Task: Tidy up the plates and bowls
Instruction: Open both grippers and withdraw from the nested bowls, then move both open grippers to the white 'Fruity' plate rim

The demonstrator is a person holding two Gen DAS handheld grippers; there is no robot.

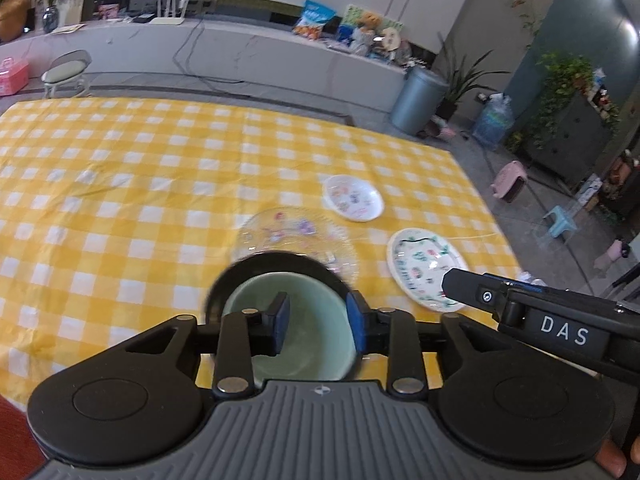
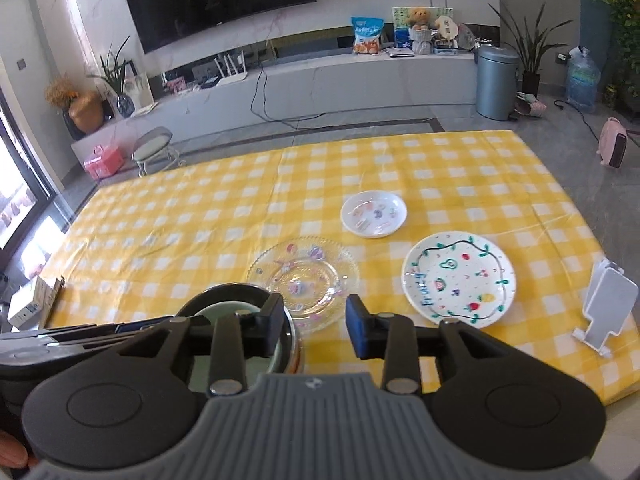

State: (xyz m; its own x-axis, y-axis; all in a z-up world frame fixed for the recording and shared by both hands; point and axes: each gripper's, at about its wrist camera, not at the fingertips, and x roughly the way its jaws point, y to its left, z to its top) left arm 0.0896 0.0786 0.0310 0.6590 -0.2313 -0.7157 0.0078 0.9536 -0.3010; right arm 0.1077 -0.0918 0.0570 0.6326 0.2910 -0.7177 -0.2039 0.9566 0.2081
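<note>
A: Left gripper (image 1: pixel 320 324)?
B: Fingers apart, straddling the bowl (image 1: pixel 286 320) rim without pressing. Bowl sits on the cloth (image 1: pixel 120 200), touching the glass plate (image 2: pixel 303 280).
A: Right gripper (image 2: pixel 314 330)?
B: Apart, empty. Fruit plate (image 2: pixel 458 280) and small plate (image 2: pixel 373 213) lie beyond.

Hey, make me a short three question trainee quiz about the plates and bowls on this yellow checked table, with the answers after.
1. How many plates lie on the tablecloth?
2. True or false: the clear glass plate is stacked on the fruit-painted plate.
3. Which is farthest from the camera? A the small white plate, B the glass plate, C the green bowl.

Key:
1. Three.
2. False; they lie side by side, apart.
3. A. The green bowl, sitting inside a dark bowl, is nearest, by the left gripper.
</note>
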